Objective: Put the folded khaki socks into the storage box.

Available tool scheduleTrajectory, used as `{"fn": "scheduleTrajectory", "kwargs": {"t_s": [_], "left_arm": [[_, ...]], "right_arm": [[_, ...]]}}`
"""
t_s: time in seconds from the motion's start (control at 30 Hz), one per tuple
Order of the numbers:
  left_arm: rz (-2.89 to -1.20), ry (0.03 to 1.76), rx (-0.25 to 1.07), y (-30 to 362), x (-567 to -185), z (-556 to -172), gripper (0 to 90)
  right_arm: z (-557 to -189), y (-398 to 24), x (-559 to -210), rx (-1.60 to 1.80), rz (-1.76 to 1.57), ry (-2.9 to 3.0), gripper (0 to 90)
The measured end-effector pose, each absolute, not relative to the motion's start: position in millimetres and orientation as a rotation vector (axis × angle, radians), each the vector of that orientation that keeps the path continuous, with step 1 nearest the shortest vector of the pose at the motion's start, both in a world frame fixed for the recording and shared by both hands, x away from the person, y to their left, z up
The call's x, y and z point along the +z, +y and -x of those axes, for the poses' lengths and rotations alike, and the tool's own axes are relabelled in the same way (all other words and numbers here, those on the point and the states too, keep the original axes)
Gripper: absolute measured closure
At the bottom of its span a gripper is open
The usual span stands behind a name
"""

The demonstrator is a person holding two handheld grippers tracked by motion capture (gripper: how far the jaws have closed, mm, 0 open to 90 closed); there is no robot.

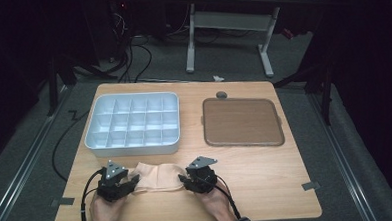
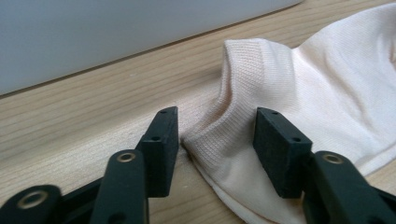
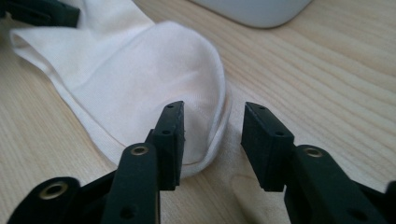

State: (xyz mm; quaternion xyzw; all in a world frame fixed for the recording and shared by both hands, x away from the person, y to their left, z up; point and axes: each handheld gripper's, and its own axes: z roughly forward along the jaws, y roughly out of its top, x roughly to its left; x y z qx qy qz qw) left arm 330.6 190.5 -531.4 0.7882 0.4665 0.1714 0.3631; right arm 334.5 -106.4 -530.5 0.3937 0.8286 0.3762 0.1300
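A pale sock (image 1: 157, 176) lies flat at the desk's (image 1: 267, 177) near edge. The left tool (image 1: 129, 182) straddles its cuff, jaws apart; the right tool (image 1: 183, 179) stands open over its toe. A white compartment tray (image 1: 133, 124) sits beyond.

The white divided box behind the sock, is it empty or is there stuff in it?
Empty, as far as the high view shows: every compartment of the white divided box looks bare and pale. The near row is partly hidden by its front wall.
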Motion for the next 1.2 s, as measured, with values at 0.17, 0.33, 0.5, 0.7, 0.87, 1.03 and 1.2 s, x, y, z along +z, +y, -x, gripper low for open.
{"fn": "scheduleTrajectory", "kwargs": {"t_s": [0.17,0.33,0.5,0.7,0.87,1.03,1.2], "left_arm": [[-2.028,1.18,0.434,192.2,-531.6,-329.9,55.1],[-2.029,1.165,0.402,192.2,-531.6,-328.5,64.8],[-2.031,1.158,0.373,190.9,-531.1,-329.5,75.3],[-2.011,1.165,0.324,193.1,-530.9,-331.7,79.0],[-1.966,1.161,0.27,197.8,-528.6,-333.8,79.3],[-1.965,1.133,0.263,196.9,-523.1,-331.9,79.5],[-1.956,1.127,0.254,193.4,-521.0,-333.1,79.7]], "right_arm": [[-333.6,-105.5,-530.8,1.085,-1.12,2.41,68.0],[-330.1,-103.5,-531.8,1.086,-1.092,2.409,74.8],[-329.4,-101.9,-531.6,1.09,-1.075,2.418,81.2],[-330.5,-103.5,-531.1,1.101,-1.095,2.419,86.2],[-328.7,-104.0,-530.5,1.098,-1.08,2.407,86.6],[-328.5,-108.4,-527.3,1.13,-1.092,2.385,86.6],[-329.0,-112.7,-524.8,1.145,-1.095,2.371,86.6]]}}
